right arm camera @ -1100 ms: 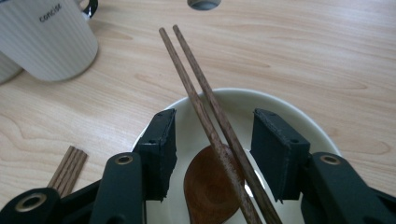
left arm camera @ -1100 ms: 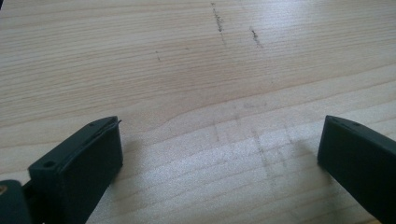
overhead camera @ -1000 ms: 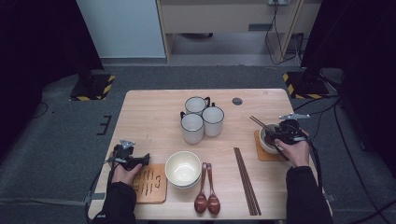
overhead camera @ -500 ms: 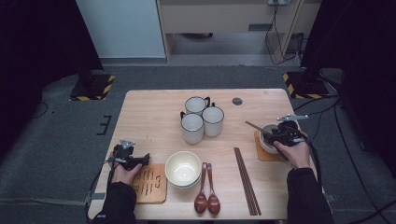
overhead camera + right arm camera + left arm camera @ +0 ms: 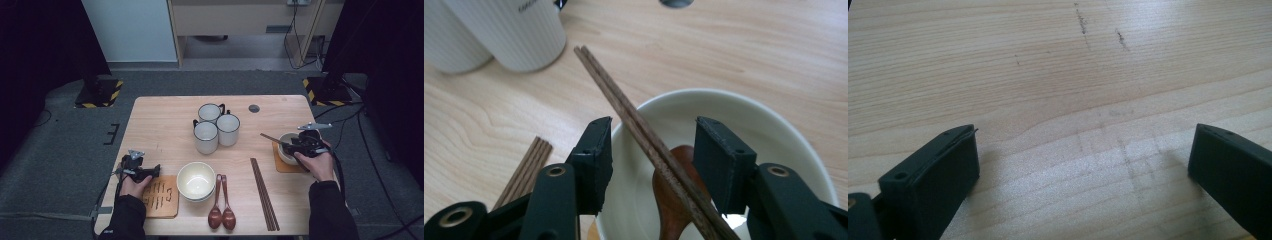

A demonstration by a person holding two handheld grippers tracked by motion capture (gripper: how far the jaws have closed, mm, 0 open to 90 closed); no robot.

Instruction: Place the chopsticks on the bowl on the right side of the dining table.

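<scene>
A white bowl (image 5: 281, 150) sits on a wooden coaster (image 5: 286, 166) at the table's right side, with a brown spoon (image 5: 672, 200) lying inside it. A pair of dark wooden chopsticks (image 5: 624, 105) slants over the bowl's rim (image 5: 769, 130) and points toward the mugs; its free end (image 5: 265, 136) sticks out to the left. My right gripper (image 5: 654, 132) hovers over the bowl (image 5: 294, 145), jaws half apart on either side of the chopsticks, with a gap on both sides. My left gripper (image 5: 1083, 165) stands wide open over bare wood near the table's left front (image 5: 150, 171).
Three white mugs (image 5: 216, 127) cluster at mid table. A second white bowl (image 5: 196, 180), two brown spoons (image 5: 221, 210) and another chopstick pair (image 5: 264, 192) lie along the front. A marked wooden coaster (image 5: 160, 196) sits by my left hand. A dark round disc (image 5: 254, 108) lies at the back.
The free end of the chopsticks has swung a little toward the front of the table and lower. The right hand has shifted only slightly; the left hand has stayed put.
</scene>
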